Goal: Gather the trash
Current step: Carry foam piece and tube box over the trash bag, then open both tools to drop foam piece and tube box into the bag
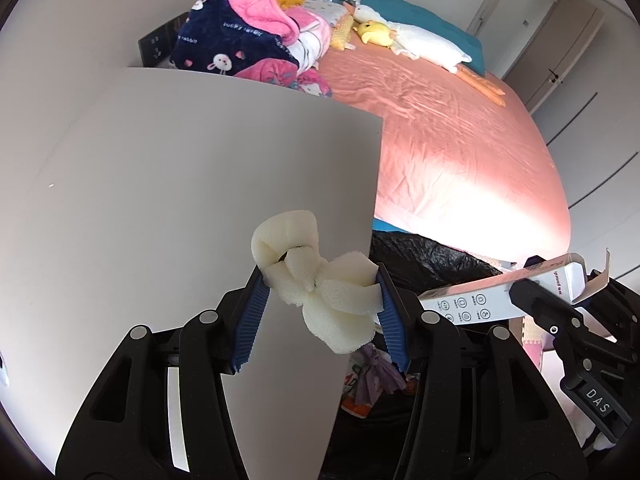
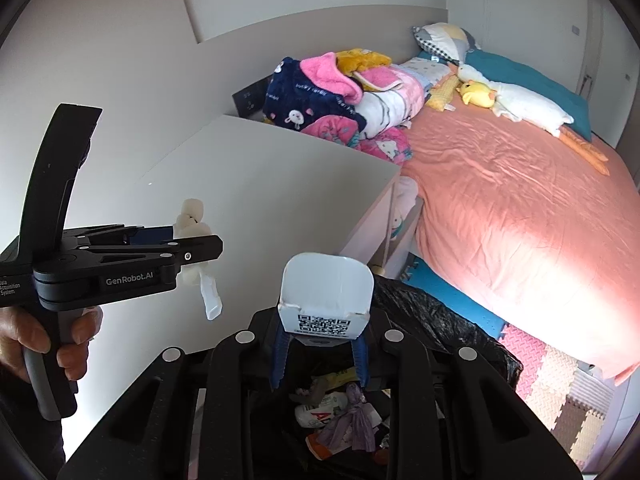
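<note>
Both grippers loaded above the black-lined trash bin.

The left gripper (image 1: 320, 292) clamps a crumpled white foam piece (image 1: 320, 284) between its blue pads, over the white tabletop (image 1: 180, 200) edge. The right gripper (image 2: 320, 340) is clamped on a white carton box (image 2: 326, 296), directly above the trash bin (image 2: 440, 320), which contains wrappers.

We see a bedroom with pale walls (image 2: 100, 40) and a bed (image 1: 460, 140) under a salmon-pink sheet, sunlit at its near edge. Folded blankets (image 1: 248, 48), pillows (image 2: 444, 40) and plush toys (image 1: 376, 32) crowd the headboard end. A white cabinet top (image 1: 180, 180) stands beside it; foam floor mats (image 2: 560, 380) lie below.
</note>
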The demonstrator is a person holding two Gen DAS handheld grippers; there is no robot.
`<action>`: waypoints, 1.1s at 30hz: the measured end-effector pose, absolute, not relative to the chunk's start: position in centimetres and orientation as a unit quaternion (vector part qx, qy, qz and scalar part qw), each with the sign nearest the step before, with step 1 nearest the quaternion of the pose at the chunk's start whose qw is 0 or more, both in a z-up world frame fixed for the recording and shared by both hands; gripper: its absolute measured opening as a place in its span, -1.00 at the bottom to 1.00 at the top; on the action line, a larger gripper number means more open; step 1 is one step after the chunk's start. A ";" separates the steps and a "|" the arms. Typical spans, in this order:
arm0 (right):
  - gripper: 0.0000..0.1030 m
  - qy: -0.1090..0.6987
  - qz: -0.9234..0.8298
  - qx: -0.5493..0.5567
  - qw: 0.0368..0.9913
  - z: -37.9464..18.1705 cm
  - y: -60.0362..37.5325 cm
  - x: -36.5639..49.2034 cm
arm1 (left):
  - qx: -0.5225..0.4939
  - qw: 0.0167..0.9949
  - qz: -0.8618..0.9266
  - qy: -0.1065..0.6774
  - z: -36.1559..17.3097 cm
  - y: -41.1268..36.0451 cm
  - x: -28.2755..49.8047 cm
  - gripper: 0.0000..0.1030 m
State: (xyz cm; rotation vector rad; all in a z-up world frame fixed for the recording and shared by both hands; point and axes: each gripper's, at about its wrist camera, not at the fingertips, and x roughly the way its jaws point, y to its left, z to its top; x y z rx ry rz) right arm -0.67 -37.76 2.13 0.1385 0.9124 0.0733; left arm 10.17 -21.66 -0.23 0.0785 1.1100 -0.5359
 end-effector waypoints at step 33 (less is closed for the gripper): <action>-0.46 0.431 -0.099 0.133 0.887 2.5 -48.5 -6.4 | 0.132 0.755 -0.376 0.521 -0.7 -34.0 6.2 0.00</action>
